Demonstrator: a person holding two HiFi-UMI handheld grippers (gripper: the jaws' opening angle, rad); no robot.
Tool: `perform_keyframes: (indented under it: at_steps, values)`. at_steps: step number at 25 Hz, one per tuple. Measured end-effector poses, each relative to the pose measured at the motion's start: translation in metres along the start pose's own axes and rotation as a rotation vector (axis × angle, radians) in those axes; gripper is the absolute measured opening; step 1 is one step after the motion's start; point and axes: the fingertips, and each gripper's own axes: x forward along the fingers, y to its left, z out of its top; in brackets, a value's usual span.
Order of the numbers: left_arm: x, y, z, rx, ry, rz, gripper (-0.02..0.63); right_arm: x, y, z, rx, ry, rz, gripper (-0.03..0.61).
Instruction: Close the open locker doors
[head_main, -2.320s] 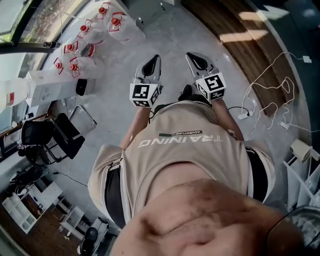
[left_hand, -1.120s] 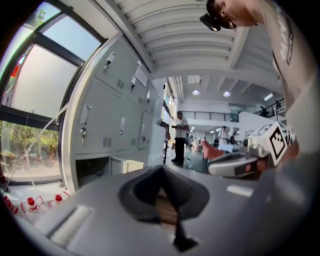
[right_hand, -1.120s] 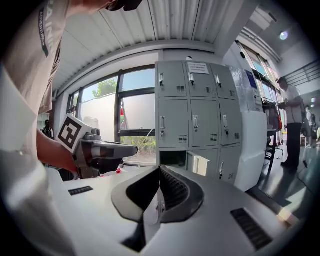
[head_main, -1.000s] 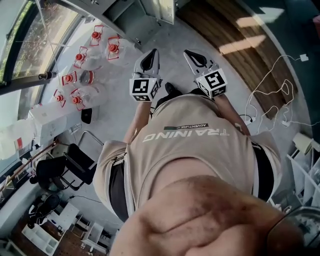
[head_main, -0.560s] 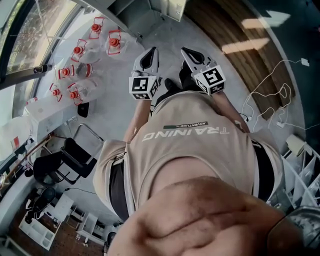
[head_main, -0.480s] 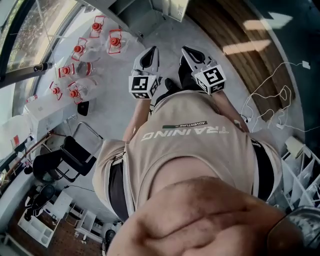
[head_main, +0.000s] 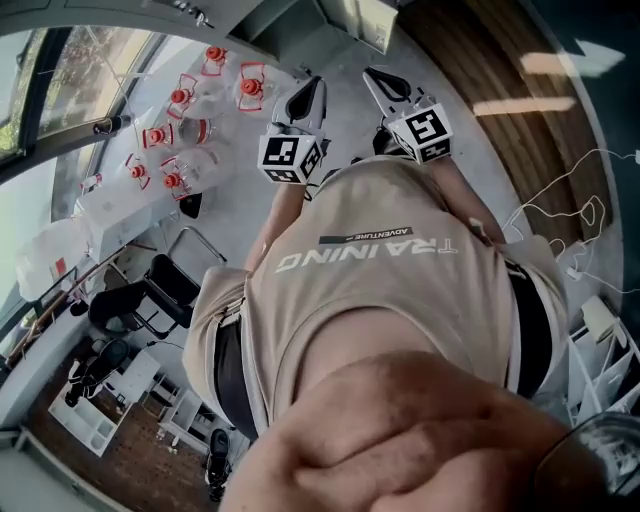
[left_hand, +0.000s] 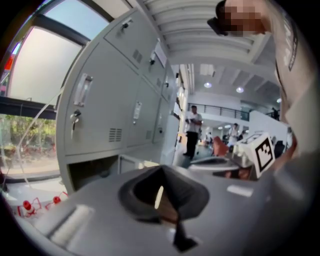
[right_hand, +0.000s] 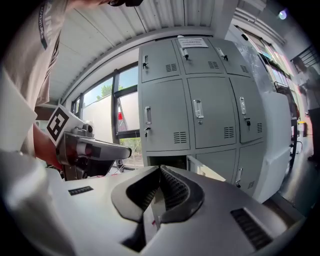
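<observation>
One open locker door (right_hand: 207, 170) sits half-hidden behind the right gripper (right_hand: 160, 170).

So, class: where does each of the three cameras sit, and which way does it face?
Head view: on the person's head, facing steeply down; shirt, left gripper, right gripper show.
Left gripper view: on that gripper, facing the lockers obliquely; right gripper's marker cube shows.
Right gripper view: on that gripper, facing the lockers squarely; left gripper shows.
Shared: both gripper views show the open bottom locker.
</observation>
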Motion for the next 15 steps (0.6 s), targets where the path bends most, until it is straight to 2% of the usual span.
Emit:
perform_keyframes:
  at_steps: [3,9,15]
  values:
    - [0.032,0.003,0.016,0.015,-0.001,0.002,0.000,0.009,-0.032,0.005,0.000,-0.002,0.013,0.015]
    - [0.089,0.011,0.031,0.011,0.006,0.020,0.000,0.028,-0.091,-0.007,0.007,0.065,0.047,0.015]
    - [0.118,0.032,0.034,-0.017,0.025,0.039,0.000,0.048,-0.131,-0.015,0.013,0.125,0.023,0.015]
